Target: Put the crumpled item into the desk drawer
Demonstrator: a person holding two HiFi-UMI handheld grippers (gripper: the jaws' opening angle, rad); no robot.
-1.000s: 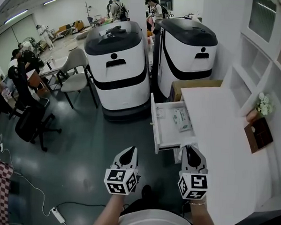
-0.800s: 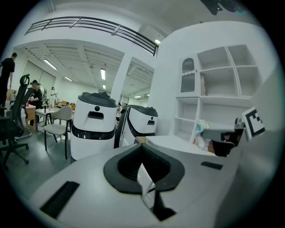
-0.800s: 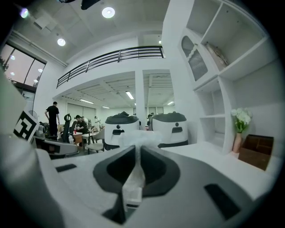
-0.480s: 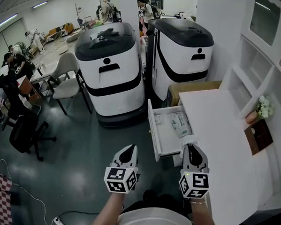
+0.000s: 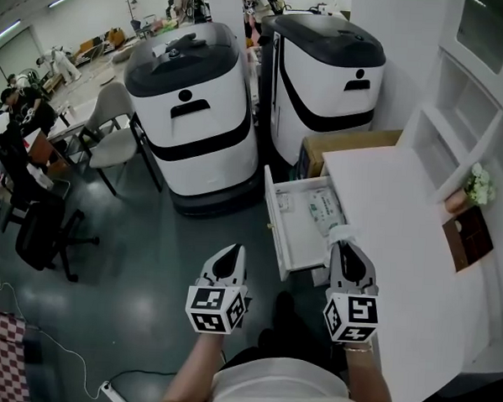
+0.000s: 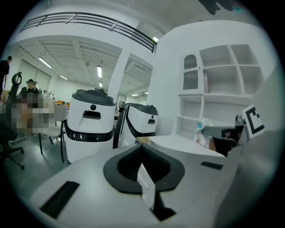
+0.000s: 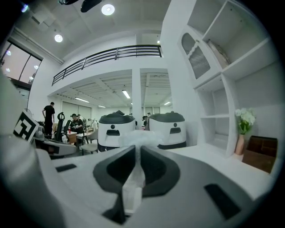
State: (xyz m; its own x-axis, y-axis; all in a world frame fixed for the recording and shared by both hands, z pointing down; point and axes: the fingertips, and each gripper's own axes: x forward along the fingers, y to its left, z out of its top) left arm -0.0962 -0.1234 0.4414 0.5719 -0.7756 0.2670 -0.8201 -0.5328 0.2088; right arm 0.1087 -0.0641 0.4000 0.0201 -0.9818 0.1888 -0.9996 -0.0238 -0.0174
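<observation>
Firmly clamped on the crumpled item (image 5: 341,233), a white wad, the right gripper (image 5: 345,245) hovers at the near end of the open desk drawer (image 5: 296,234). Inside lie 1 printed packet (image 5: 325,210), its print too small to read, and 1 smaller pale item (image 5: 283,203). The left gripper (image 5: 228,255) has its jaws together, empty. Since 1 second ago, the right gripper has advanced toward the drawer.

White left tongs (image 5: 230,252), right tongs (image 5: 344,247) (marker cubes (image 5: 215,310)), white shirt (image 5: 275,392)
</observation>
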